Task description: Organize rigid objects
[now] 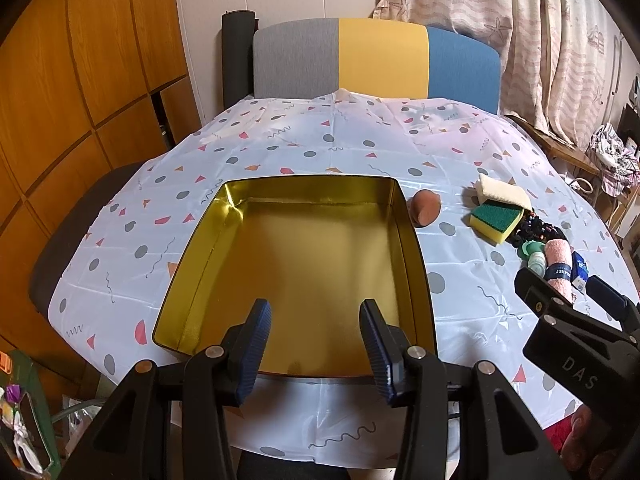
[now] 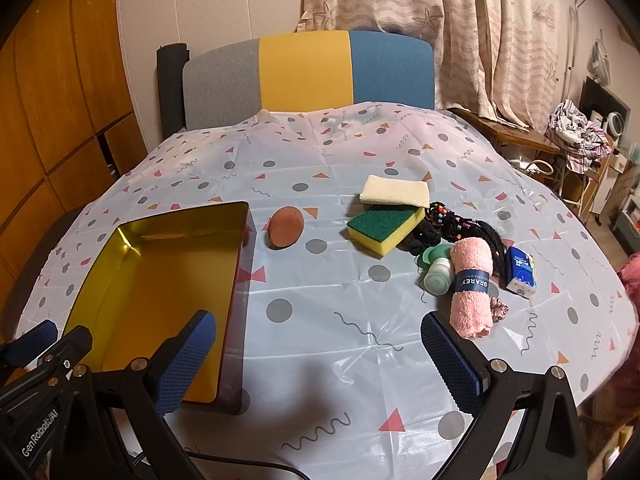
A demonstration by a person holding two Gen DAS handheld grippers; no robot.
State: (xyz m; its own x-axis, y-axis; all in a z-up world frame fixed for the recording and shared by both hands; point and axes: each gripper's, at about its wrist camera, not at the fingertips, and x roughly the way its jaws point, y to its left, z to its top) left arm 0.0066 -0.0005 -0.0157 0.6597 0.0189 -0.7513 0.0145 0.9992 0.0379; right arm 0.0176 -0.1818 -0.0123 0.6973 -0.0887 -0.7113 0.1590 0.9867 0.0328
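An open gold tin [image 1: 308, 179] lies on the patterned tablecloth, and nothing is inside it. My left gripper [image 1: 316, 344] hovers over its near edge, open, with nothing between the blue pads. My right gripper [image 2: 320, 356] stands wide open over bare cloth, just right of the tin [image 2: 240, 280]. Beyond it lie a brown egg-shaped piece [image 2: 285, 227], a green-and-yellow sponge [image 2: 384, 228], a folded cream cloth [image 2: 394, 191], a rolled pink towel [image 2: 470, 288], a small green bottle [image 2: 438, 276], a blue tissue pack [image 2: 520, 272] and black beaded hair ties [image 2: 460, 220].
A chair with a grey, yellow and blue back [image 1: 376, 60] stands behind the table. Wooden cabinet doors [image 1: 60, 120] fill the left side. Curtains and a cluttered side table [image 2: 576, 148] are at the right. A pink scrunchie [image 2: 499, 308] lies by the towel.
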